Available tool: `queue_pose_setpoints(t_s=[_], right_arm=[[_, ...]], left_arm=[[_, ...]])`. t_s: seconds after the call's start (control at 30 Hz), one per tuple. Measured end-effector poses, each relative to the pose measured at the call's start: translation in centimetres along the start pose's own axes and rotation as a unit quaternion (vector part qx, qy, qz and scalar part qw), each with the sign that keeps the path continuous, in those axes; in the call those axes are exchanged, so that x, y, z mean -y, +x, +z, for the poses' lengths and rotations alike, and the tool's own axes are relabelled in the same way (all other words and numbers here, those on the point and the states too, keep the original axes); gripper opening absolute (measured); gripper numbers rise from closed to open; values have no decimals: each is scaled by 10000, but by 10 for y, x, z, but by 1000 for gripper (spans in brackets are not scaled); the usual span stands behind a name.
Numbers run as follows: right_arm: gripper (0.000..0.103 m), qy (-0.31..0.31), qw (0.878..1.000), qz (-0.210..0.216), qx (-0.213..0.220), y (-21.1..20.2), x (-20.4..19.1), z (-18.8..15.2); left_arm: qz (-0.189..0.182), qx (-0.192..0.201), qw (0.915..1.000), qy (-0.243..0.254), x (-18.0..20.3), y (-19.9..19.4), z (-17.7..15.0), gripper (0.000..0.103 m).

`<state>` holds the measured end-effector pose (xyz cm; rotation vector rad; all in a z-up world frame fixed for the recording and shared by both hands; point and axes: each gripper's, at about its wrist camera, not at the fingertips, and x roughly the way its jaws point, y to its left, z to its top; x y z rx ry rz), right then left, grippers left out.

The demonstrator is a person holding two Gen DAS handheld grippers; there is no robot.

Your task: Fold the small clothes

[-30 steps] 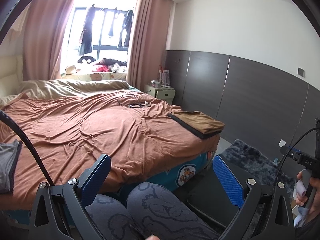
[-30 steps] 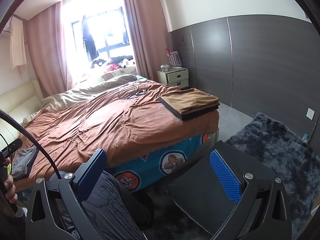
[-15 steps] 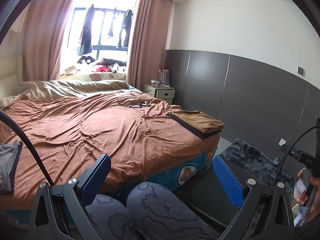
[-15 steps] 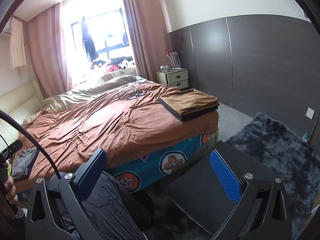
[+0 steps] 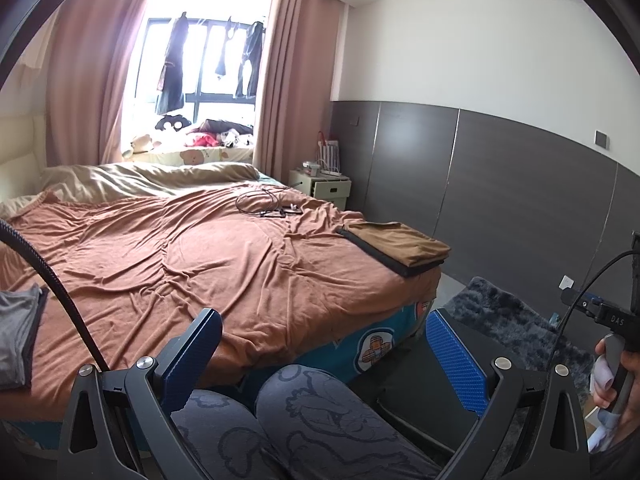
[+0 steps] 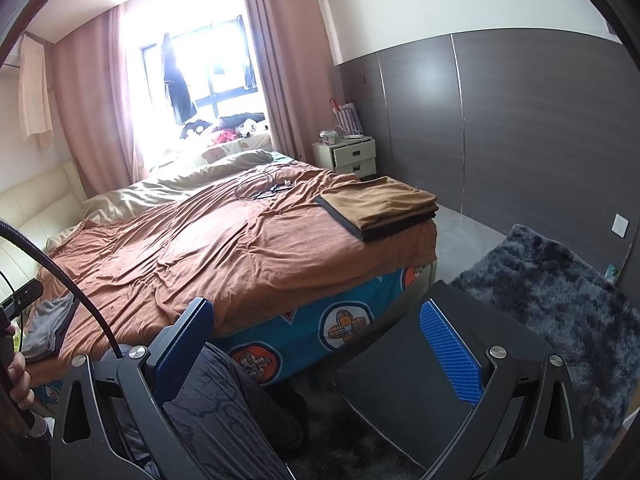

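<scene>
Rust-sheeted bed [image 5: 208,256] under curtained window [image 5: 204,60]; grey garment [image 5: 16,332] far left of left gripper [image 5: 320,344], right gripper [image 6: 316,340], both spread wide, empty.

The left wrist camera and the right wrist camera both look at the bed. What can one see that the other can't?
Only the left wrist view shows two patterned knees and the hand holding the other gripper's handle at the right edge. Only the right wrist view shows the cream headboard and much more of the shaggy dark rug. Both show the brown bedspread, the folded tan clothes at the bed's corner, the grey garment, the window, and an open gripper in front.
</scene>
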<state>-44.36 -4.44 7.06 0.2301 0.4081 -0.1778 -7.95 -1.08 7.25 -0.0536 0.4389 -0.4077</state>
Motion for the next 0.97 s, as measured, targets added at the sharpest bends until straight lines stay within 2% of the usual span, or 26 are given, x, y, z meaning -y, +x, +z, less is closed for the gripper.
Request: queue_pose_setpoints(t_s=[0.67, 0.97], right_arm=[[103, 4, 10000, -13, -45, 4, 0, 2], [103, 14, 10000, -18, -34, 5, 4, 1]], left_arm=[[25, -1, 9999, 140, 5, -1, -1, 103], [62, 53, 10000, 52, 2, -4, 0, 103]])
